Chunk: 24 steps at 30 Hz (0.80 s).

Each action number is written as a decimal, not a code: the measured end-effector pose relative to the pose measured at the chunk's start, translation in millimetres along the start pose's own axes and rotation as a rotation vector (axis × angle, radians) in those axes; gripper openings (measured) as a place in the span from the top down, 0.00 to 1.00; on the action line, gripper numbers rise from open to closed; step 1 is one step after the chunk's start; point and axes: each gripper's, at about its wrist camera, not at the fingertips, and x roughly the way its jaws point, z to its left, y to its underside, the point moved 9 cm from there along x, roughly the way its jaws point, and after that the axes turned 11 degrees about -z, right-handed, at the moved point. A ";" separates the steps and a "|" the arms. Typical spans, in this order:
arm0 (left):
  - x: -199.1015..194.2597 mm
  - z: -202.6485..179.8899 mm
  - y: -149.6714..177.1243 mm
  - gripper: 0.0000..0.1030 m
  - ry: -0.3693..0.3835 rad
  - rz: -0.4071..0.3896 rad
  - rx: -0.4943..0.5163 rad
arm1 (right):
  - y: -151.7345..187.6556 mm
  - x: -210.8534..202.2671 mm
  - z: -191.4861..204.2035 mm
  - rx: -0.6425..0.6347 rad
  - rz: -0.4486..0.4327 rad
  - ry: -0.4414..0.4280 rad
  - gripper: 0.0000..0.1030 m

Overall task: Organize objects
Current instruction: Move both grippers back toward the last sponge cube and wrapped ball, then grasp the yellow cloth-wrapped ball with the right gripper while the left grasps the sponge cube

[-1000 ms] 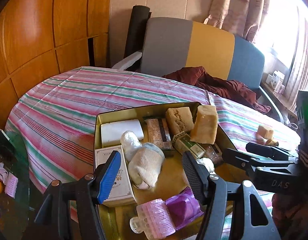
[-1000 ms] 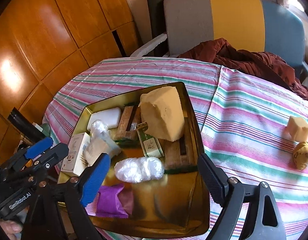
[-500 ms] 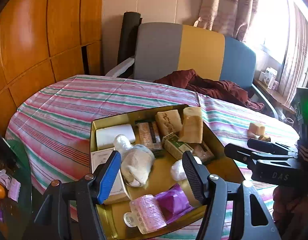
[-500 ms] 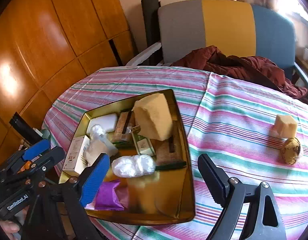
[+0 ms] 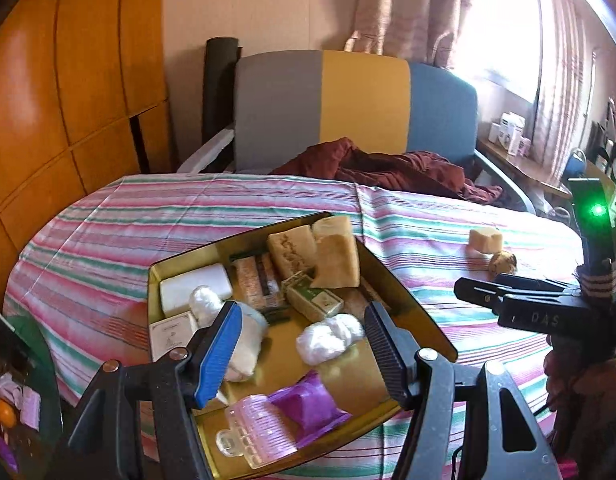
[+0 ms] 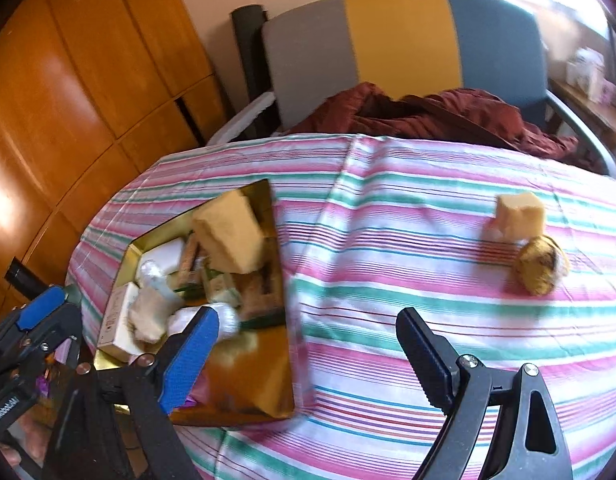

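over the last second the right gripper [image 6: 308, 356] has swung away from the shallow gold metal tray [image 6: 281, 280] toward the bare striped tablecloth [image 6: 388, 240], jaws apart and empty. the small tan foam cube [image 6: 520, 214] and mottled brown ball [image 6: 540, 266], touching on the cloth well apart from the tray, look like the next pickup. the left gripper [image 5: 303, 346] hangs open over the tray's clutter.

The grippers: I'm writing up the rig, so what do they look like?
Both the left gripper and right gripper are black plastic frames with silver screws, one blue ribbed finger pad and one black ribbed pad. The right's body carries a green light and "DAS" lettering.
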 end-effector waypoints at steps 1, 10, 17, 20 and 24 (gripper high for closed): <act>0.8 -4.3 -1.0 0.37 0.008 0.000 0.009 | 0.3 -1.6 -9.5 0.009 0.000 0.016 0.12; 13.9 -53.0 -8.3 0.37 0.094 0.010 0.094 | -0.1 -19.9 -85.5 0.099 -0.011 0.136 0.12; 28.7 -92.3 -4.0 0.37 0.165 0.043 0.154 | 6.9 -29.1 -140.6 0.160 0.006 0.220 0.12; 34.5 -106.9 1.0 0.37 0.207 0.068 0.161 | 10.2 -31.6 -164.8 0.182 0.018 0.259 0.12; 40.2 -123.8 7.8 0.37 0.257 0.092 0.168 | 6.5 -29.4 -192.6 0.195 0.025 0.307 0.12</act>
